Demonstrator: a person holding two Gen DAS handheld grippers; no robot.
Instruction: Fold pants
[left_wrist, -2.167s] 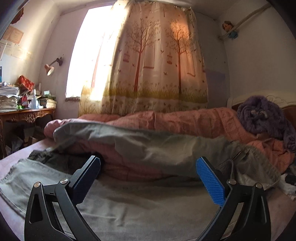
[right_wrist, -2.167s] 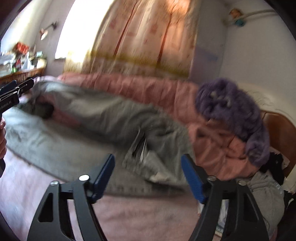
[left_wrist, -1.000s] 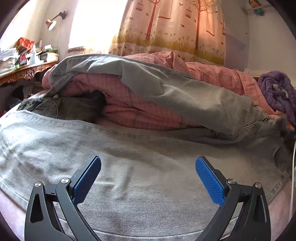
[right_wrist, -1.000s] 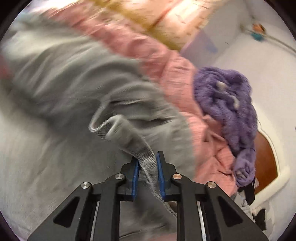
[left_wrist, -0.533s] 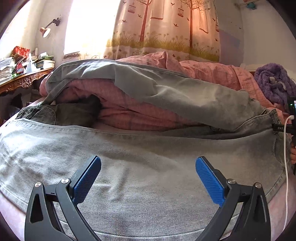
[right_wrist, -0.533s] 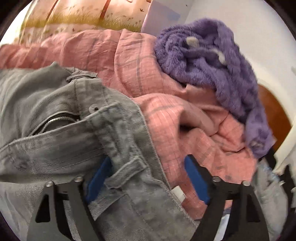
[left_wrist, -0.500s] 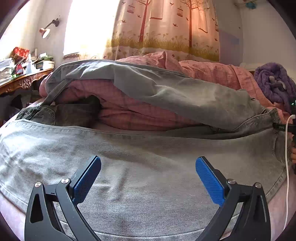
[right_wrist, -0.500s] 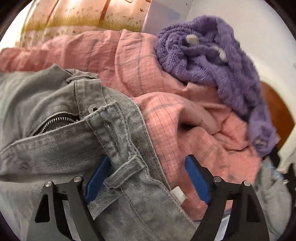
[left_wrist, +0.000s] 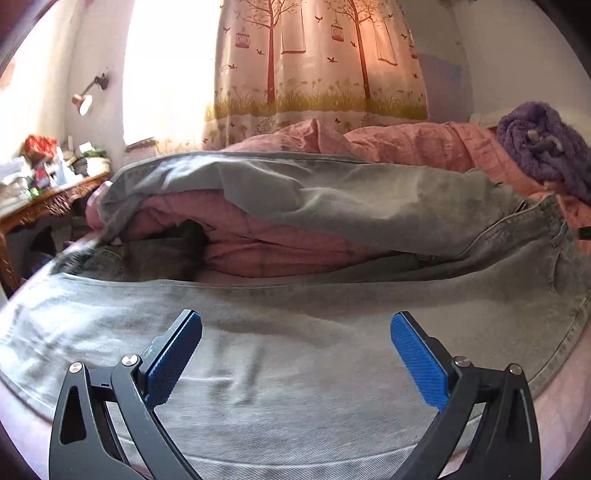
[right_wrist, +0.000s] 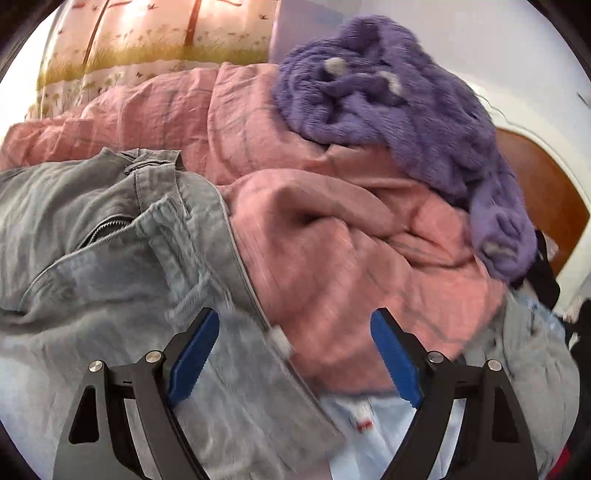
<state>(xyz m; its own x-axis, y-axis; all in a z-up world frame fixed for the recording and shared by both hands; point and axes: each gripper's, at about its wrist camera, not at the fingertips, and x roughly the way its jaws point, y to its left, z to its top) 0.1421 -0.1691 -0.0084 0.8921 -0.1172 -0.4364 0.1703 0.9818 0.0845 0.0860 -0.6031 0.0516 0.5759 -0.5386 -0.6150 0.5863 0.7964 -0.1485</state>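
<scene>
From the left wrist camera there is one pair of grey pants (left_wrist: 295, 369), one pink quilt (left_wrist: 388, 144), one purple fleece (left_wrist: 543, 147), one tree-print curtain (left_wrist: 317, 62), one wall lamp (left_wrist: 83, 101) and one cluttered wooden desk (left_wrist: 44, 199). The left gripper (left_wrist: 295, 354) points slightly downward over the bed, its two blue pads spread wide apart with nothing clamped. One pant leg lies flat directly beneath and ahead of it, while the other leg is draped up over the quilt farther back. From the right wrist camera, one waistband end of the pants (right_wrist: 122, 258) shows with its zipper (right_wrist: 107, 225) parted, next to the quilt (right_wrist: 332, 229); the fleece (right_wrist: 399, 122) sits on top of the quilt, and a light blue garment (right_wrist: 369, 435) lies at the bottom. The right gripper (right_wrist: 293, 358) tilts down, its jaws having just been opening and now wide, gripping nothing; the waistband edge lies loose between them, nearer the left pad.
</scene>
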